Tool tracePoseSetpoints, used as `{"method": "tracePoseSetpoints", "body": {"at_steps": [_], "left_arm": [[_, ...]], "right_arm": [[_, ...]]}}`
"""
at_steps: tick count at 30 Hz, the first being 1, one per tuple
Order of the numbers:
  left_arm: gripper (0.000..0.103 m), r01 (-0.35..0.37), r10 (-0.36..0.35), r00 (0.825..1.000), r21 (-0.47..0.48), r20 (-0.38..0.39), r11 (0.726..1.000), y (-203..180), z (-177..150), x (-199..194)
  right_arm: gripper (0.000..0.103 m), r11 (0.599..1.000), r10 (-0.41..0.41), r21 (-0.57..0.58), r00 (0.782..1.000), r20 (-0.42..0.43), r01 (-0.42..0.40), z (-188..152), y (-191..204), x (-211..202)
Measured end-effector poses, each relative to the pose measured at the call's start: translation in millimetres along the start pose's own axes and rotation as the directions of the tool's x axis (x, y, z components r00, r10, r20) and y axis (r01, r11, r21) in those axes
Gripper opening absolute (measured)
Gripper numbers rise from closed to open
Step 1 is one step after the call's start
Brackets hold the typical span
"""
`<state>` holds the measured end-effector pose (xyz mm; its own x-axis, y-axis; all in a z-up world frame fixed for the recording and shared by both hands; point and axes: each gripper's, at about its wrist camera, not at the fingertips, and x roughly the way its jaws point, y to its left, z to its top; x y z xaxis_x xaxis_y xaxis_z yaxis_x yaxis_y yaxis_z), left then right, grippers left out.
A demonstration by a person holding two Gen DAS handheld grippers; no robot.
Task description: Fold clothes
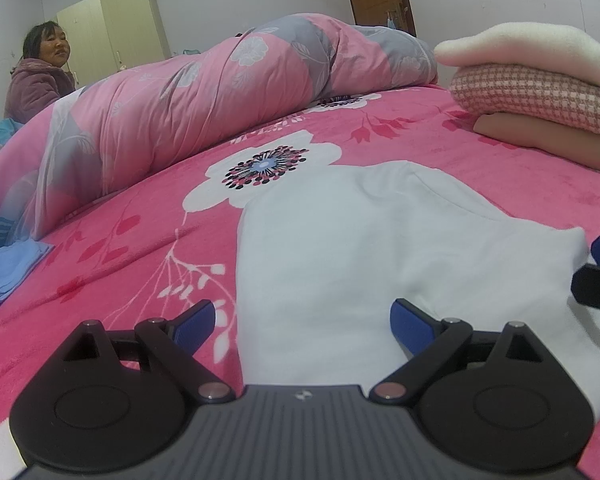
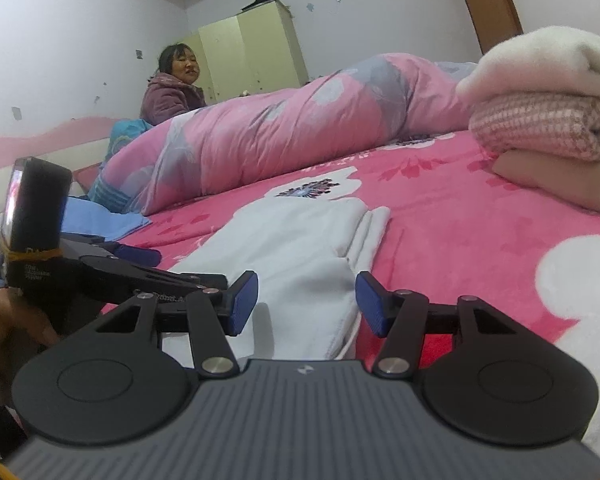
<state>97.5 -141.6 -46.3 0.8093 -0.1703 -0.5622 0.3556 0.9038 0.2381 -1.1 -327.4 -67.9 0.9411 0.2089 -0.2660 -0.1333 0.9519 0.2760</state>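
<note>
The white garment (image 1: 340, 248) lies flat beneath both sets of jaws, spread wide and empty.

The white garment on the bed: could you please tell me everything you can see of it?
The white garment is plain, soft-looking, knit-like fabric, partly folded and lying flat on the pink floral bedspread. In the right wrist view its far edge shows stacked layers, and a stitched hem runs along the near edge. It is lightly creased. The left gripper and right gripper both stand open over its near end; whether their pads touch it is unclear.
</note>
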Motion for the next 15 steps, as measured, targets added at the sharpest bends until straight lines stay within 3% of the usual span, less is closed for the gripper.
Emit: {"method": "tracePoseSetpoints", "body": {"at_steps": [15], "left_arm": [[0.096,0.0,0.0,1.0,-0.002,0.0,1.0,0.6,-1.0,0.7]], "right_arm": [[0.049,0.999,0.036,0.011,0.999,-0.031,-0.035,-1.9,-2.3,7.8]]}}
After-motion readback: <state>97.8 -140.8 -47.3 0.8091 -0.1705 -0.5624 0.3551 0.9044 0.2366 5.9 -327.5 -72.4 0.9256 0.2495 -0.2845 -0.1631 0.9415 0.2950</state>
